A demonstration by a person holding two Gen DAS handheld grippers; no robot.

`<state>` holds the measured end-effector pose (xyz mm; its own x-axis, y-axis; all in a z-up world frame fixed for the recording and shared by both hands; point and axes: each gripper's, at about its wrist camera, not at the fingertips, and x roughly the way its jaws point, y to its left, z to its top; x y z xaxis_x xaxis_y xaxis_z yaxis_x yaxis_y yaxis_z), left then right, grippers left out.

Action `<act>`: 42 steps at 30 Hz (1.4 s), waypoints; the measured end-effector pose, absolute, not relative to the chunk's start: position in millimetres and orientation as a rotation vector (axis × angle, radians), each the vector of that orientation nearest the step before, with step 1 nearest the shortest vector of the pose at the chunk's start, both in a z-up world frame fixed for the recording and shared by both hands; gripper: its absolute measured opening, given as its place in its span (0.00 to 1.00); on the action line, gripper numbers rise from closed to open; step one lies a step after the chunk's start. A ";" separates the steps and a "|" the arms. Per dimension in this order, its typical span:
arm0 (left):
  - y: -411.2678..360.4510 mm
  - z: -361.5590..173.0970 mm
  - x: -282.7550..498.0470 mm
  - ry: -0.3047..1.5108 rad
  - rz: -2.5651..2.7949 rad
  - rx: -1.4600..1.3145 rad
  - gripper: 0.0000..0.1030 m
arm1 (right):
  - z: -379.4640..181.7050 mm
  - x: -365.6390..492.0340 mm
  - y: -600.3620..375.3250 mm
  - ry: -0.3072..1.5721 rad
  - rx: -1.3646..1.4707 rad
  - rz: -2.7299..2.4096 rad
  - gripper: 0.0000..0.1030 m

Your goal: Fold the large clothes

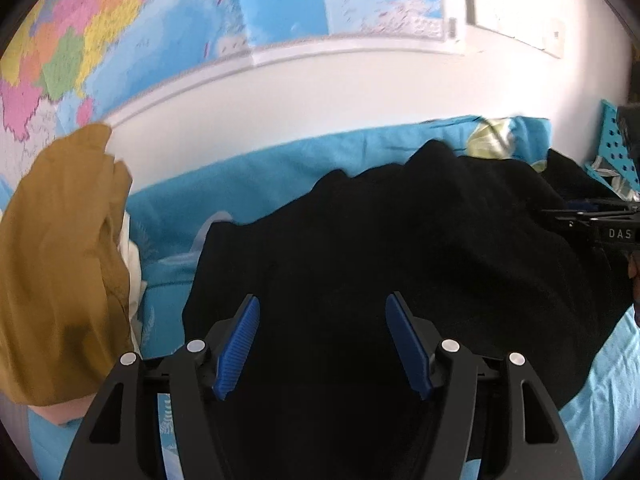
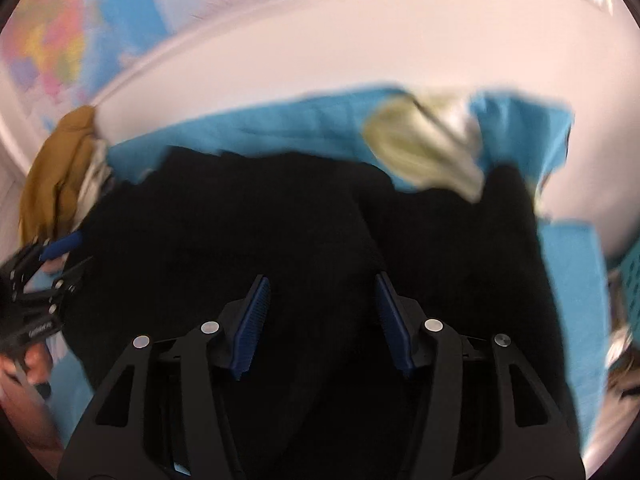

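A large black garment [image 1: 380, 232] lies spread on a blue bed sheet [image 1: 256, 176]; it also fills the right wrist view [image 2: 260, 220]. My left gripper [image 1: 322, 304] is open and empty, hovering over the garment's near part. My right gripper [image 2: 320, 284] is open and empty above the garment, and its view is blurred. The right gripper shows at the right edge of the left wrist view [image 1: 600, 224]. The left gripper shows at the left edge of the right wrist view [image 2: 52, 264].
A mustard-brown garment [image 1: 60, 264] is piled at the left with white cloth [image 1: 134, 264] beside it. A pale green and white cloth [image 2: 424, 148] lies at the bed's far side. A map [image 1: 120, 28] hangs on the white wall. A blue perforated basket [image 1: 614, 148] stands at the right.
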<state>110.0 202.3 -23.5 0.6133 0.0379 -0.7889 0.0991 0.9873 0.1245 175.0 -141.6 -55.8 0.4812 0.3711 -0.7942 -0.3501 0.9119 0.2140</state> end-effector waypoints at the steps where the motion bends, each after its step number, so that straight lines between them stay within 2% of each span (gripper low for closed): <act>1: 206.6 -23.7 110.2 0.919 -0.027 0.154 0.62 | -58.5 175.9 -141.8 0.977 0.022 0.444 0.51; 4: 225.4 -14.9 101.3 0.907 -0.023 0.111 0.64 | -46.5 164.1 -147.8 0.941 0.050 0.461 0.55; 7: 252.4 -2.6 77.7 0.865 -0.034 0.055 0.73 | -23.8 132.2 -172.5 0.862 0.140 0.529 0.59; 9: 272.6 2.4 57.3 0.842 -0.039 0.028 0.74 | -9.4 102.3 -194.5 0.790 0.174 0.552 0.69; 11: 288.8 1.5 39.0 0.844 -0.046 -0.012 0.75 | -1.1 76.5 -216.2 0.732 0.196 0.542 0.73; 14: 299.9 -9.0 13.8 0.863 -0.073 -0.039 0.77 | 0.5 39.6 -259.9 0.673 0.251 0.469 0.86; 18: 287.7 -27.4 7.9 0.893 -0.159 -0.067 0.82 | -30.5 35.5 -292.2 0.744 0.326 0.400 0.86; 20: 276.5 -36.9 13.9 0.912 -0.203 -0.062 0.90 | -47.4 41.7 -293.2 0.793 0.346 0.409 0.86; 22: 265.3 -49.6 21.7 0.944 -0.207 -0.035 0.90 | -60.4 48.9 -288.5 0.817 0.344 0.397 0.86; 24: 255.5 -55.8 28.7 0.949 -0.209 -0.030 0.89 | -69.0 56.5 -278.4 0.824 0.323 0.408 0.81; 25: 252.7 -58.0 32.4 0.956 -0.214 -0.038 0.84 | -71.7 58.5 -274.1 0.822 0.313 0.415 0.81; 26: 251.1 -60.4 34.1 0.965 -0.230 -0.056 0.73 | -73.5 59.6 -271.0 0.820 0.317 0.437 0.72; 27: 249.7 -60.6 35.0 0.959 -0.235 -0.070 0.71 | -74.8 62.5 -268.2 0.814 0.333 0.463 0.59; 28: 247.9 -58.3 34.5 0.942 -0.233 -0.067 0.63 | -74.8 64.1 -265.8 0.812 0.347 0.482 0.54; 29: 247.1 -55.2 33.1 0.930 -0.229 -0.071 0.55 | -72.7 64.4 -263.5 0.806 0.343 0.494 0.37; 30: 247.9 -49.7 31.4 0.917 -0.221 -0.084 0.51 | -66.9 62.9 -260.5 0.795 0.327 0.509 0.25; 31: 251.9 -42.9 30.4 0.912 -0.218 -0.114 0.40 | -60.5 60.8 -260.5 0.788 0.334 0.528 0.22; 32: 255.5 -37.2 29.3 0.911 -0.228 -0.155 0.35 | -51.1 57.0 -262.4 0.774 0.345 0.537 0.20; 34: 270.7 -20.2 24.6 0.890 -0.255 -0.265 0.32 | -33.1 46.2 -265.6 0.737 0.368 0.564 0.18; 39: 290.7 -1.4 -5.5 0.865 -0.287 -0.354 0.32 | 4.5 1.1 -267.9 0.666 0.332 0.669 0.19; 42: 286.3 -28.4 -11.3 0.964 -0.280 -0.330 0.35 | -23.3 6.6 -274.2 0.799 0.362 0.615 0.22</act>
<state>-11.3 286.3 -28.4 0.5412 -0.3757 -0.7523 0.0859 0.9147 -0.3950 6.6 -274.2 -23.3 0.5386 0.6349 -0.5539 -0.3722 0.7690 0.5197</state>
